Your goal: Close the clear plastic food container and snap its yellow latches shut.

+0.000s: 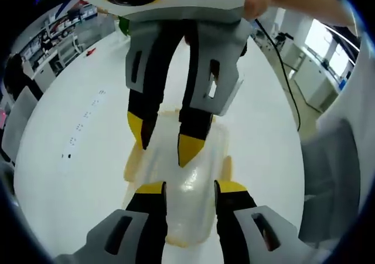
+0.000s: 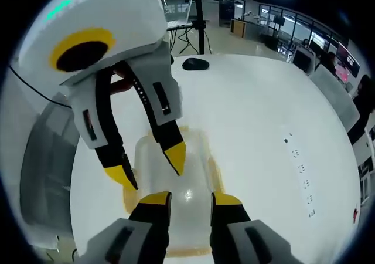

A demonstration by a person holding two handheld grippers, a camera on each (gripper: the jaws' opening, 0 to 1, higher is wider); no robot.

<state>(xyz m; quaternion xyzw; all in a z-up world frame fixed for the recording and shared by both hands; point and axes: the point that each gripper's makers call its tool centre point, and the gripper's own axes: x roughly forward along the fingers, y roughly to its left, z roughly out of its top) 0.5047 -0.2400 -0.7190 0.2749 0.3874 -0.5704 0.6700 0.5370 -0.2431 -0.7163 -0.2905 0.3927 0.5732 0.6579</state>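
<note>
The clear plastic food container point(image 1: 188, 217) lies on the white table point(image 1: 76, 176) with its lid on top. Yellow latches show at its sides point(image 1: 133, 163) point(image 1: 226, 169). My left gripper point(image 1: 190, 188) is open, its yellow-tipped jaws spread just above the lid's near end. My right gripper point(image 1: 164, 139) reaches in from the far side, also open, tips down close to the lid's far end. In the right gripper view the container point(image 2: 193, 170) sits under my right gripper point(image 2: 190, 199), and the left gripper point(image 2: 149, 166) comes in from the upper left. Whether any tip touches the lid, I cannot tell.
A black cable point(image 1: 287, 82) runs across the table's right side, beside a grey chair point(image 1: 328, 176). A black mouse-like object point(image 2: 195, 64) lies at the table's far edge. Small printed marks point(image 2: 302, 170) dot the tabletop. Desks and shelves stand beyond.
</note>
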